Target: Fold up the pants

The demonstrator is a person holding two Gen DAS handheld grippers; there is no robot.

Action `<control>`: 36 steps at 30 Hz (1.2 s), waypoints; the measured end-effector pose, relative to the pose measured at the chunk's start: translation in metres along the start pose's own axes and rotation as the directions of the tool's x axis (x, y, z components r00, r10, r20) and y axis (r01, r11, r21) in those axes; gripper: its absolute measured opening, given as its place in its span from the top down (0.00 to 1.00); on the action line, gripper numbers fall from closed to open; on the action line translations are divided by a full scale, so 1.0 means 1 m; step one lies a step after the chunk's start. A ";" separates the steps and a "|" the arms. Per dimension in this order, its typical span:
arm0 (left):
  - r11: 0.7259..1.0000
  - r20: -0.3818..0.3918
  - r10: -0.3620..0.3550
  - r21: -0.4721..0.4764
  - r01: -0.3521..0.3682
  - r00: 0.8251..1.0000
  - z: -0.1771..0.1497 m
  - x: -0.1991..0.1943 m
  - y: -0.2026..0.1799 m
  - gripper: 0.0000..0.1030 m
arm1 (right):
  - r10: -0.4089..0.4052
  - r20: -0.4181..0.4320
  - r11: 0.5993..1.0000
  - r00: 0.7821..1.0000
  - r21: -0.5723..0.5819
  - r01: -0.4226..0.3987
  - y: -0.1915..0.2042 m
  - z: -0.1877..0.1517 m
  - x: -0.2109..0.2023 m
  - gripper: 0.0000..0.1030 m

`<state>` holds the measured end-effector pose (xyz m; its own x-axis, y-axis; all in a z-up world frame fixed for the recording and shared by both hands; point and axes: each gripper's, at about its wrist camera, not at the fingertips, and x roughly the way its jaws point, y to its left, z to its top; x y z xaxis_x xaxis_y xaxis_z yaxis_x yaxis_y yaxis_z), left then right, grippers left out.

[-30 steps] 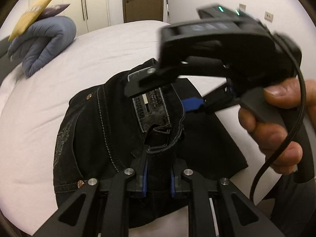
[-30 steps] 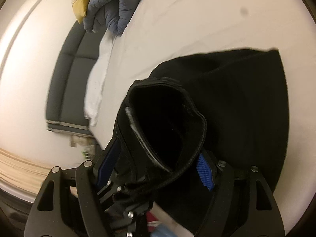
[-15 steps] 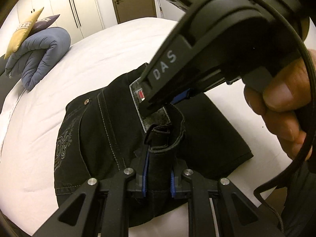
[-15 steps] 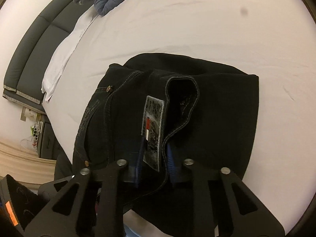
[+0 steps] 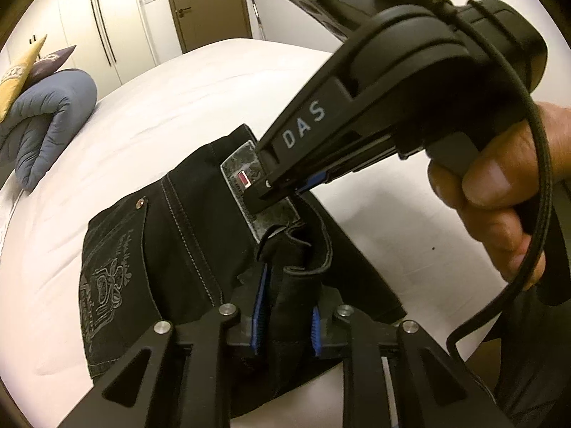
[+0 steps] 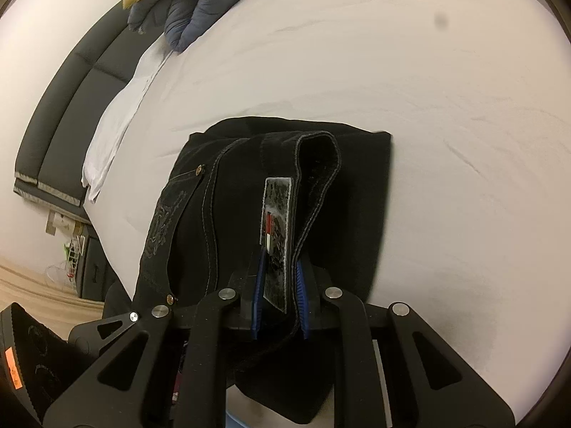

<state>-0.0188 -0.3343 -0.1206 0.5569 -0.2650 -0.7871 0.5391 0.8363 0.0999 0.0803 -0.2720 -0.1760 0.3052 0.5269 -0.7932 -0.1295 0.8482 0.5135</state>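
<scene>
The white bed (image 6: 410, 82) fills most of what I see, with a dark padded headboard (image 6: 67, 107) along its far left side in my right wrist view. A rolled blue duvet (image 5: 46, 121) lies at the far left of the mattress, with a yellow cushion (image 5: 19, 71) resting on it. The black pants (image 5: 185, 249) lie folded in a thick stack on the near part of the bed, back pocket and rivets to the left, the waistband standing up in a ridge through the middle. My right hand (image 5: 499, 192) holds its tool from the right, above the stack. My right gripper (image 6: 278, 296) is pinching the waistband right at the grey leather patch (image 6: 278, 228), blue pads pressed against either side. My left gripper (image 5: 287, 315) is clamped on the same raised waistband, nearer than the patch, with the fabric squeezed between its pads.
</scene>
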 end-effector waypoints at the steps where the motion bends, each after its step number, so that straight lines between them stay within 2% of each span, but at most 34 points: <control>1: 1.000 -0.003 -0.002 0.000 0.002 1.000 0.001 0.001 0.000 0.79 | 0.004 0.004 1.000 1.000 0.008 -0.004 -0.003 -0.001 0.000 0.86; 8: 1.000 -0.010 -0.029 0.006 0.029 1.000 -0.003 0.006 0.001 0.78 | 0.012 0.017 0.999 1.000 0.030 -0.013 -0.015 -0.004 0.000 0.86; 11: 0.999 -0.013 -0.047 -0.004 0.047 0.999 -0.007 0.013 0.014 0.75 | 0.021 0.017 0.998 1.000 0.053 -0.022 -0.025 -0.009 0.001 0.86; 15: 0.996 -0.010 -0.079 -0.034 0.079 0.997 -0.011 0.011 0.039 0.56 | 0.030 0.015 0.997 0.999 0.074 -0.031 -0.038 -0.014 0.007 0.86; 17: 0.994 0.009 -0.096 -0.059 0.096 0.995 -0.015 0.001 0.053 0.49 | 0.038 0.010 0.996 0.999 0.086 -0.039 -0.044 -0.015 0.014 0.85; 19: 0.991 0.047 -0.091 -0.097 0.095 0.995 -0.020 -0.015 0.073 0.37 | 0.051 0.009 0.995 0.999 0.089 -0.051 -0.049 -0.014 0.019 0.85; 22: 0.977 0.087 -0.098 -0.182 0.112 0.991 -0.028 -0.035 0.111 0.32 | 0.097 0.014 0.989 0.995 0.115 -0.098 -0.060 -0.016 0.026 0.85; 25: 0.963 0.106 -0.075 -0.252 0.100 0.992 -0.033 -0.045 0.150 0.31 | 0.154 0.046 0.979 0.987 0.125 -0.159 -0.068 -0.023 0.026 0.83; 27: 0.952 0.104 -0.044 -0.296 0.073 0.994 -0.034 -0.045 0.182 0.31 | 0.168 0.053 0.972 0.984 0.157 -0.174 -0.070 -0.027 0.022 0.76; 28: 0.948 0.104 -0.026 -0.314 0.057 0.994 -0.038 -0.044 0.194 0.31 | 0.148 0.059 0.973 0.987 0.169 -0.156 -0.069 -0.028 0.017 0.74; 29: 0.943 0.103 -0.015 -0.328 0.048 0.995 -0.040 -0.044 0.208 0.31 | 0.088 0.070 0.980 0.994 0.172 -0.099 -0.066 -0.031 0.009 0.63; 30: 0.941 0.102 -0.009 -0.335 0.043 0.995 -0.040 -0.047 0.214 0.31 | -0.002 0.087 0.985 0.996 0.175 -0.013 -0.062 -0.034 0.000 0.62; 31: 0.943 0.098 -0.004 -0.331 0.037 0.995 -0.039 -0.047 0.222 0.31 | -0.055 0.114 0.986 0.992 0.165 0.036 -0.054 -0.038 -0.011 0.62; 33: 0.953 0.092 -0.001 -0.301 0.029 0.996 -0.035 -0.045 0.223 0.32 | -0.025 0.166 0.992 0.986 0.123 0.004 -0.034 -0.043 -0.027 0.65; 35: 0.962 0.072 -0.024 -0.271 0.042 0.997 -0.027 -0.031 0.224 0.41 | 0.008 0.192 0.999 0.981 0.030 -0.014 0.000 -0.045 -0.034 0.67; 36: 0.962 0.050 -0.039 -0.268 0.051 0.998 -0.021 -0.023 0.226 0.50 | 0.003 0.191 1.000 0.982 -0.007 -0.002 0.012 -0.044 -0.033 0.67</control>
<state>0.0768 -0.1294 -0.0925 0.5666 -0.3210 -0.7589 0.3775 0.9198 -0.1072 0.0269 -0.2769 -0.1584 0.4794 0.5093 -0.7147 -0.1368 0.8478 0.5124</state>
